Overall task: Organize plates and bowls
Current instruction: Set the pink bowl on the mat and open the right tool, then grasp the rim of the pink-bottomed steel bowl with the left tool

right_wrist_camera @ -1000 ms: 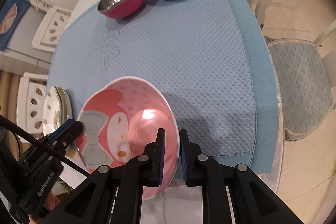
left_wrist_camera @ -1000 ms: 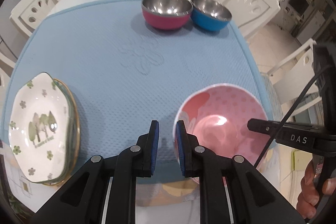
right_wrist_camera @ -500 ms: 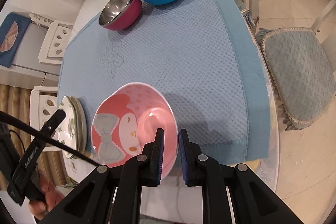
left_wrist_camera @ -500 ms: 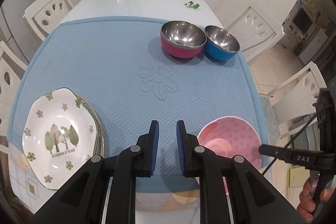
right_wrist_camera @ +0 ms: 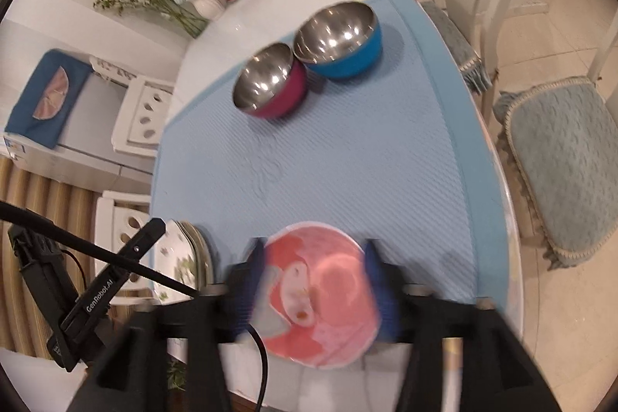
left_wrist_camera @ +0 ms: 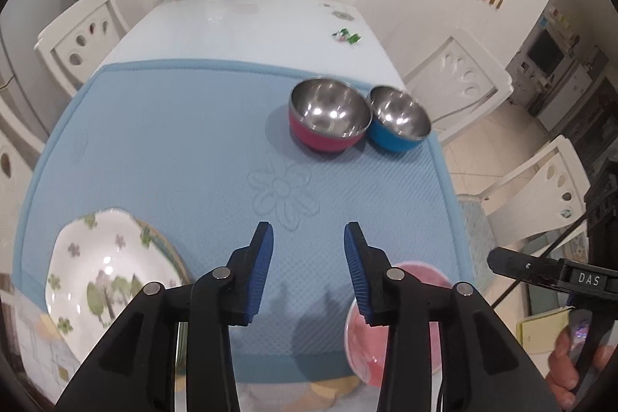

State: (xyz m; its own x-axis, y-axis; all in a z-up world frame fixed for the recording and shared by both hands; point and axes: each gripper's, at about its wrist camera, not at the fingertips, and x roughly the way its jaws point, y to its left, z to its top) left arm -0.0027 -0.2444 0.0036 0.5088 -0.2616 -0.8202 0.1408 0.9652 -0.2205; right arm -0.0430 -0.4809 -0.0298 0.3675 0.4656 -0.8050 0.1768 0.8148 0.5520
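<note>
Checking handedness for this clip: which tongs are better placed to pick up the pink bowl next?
Right, probably. The right tongs have just been opening and straddle the pink bowl. The left tongs, also opening, point at bare blue mat, with the bowl off to their side.

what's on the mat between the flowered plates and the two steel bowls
Nothing: bare blue mat with only its embossed flower, between the white flowered plate stack and the magenta steel bowl beside the blue steel bowl. The left wrist view shows it.

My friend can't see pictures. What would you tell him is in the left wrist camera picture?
The left gripper is open above a blue mat, with nothing between its fingers. A flowery plate sits at left, a pink bowl at right, and a red bowl touches a blue bowl farther back.
</note>
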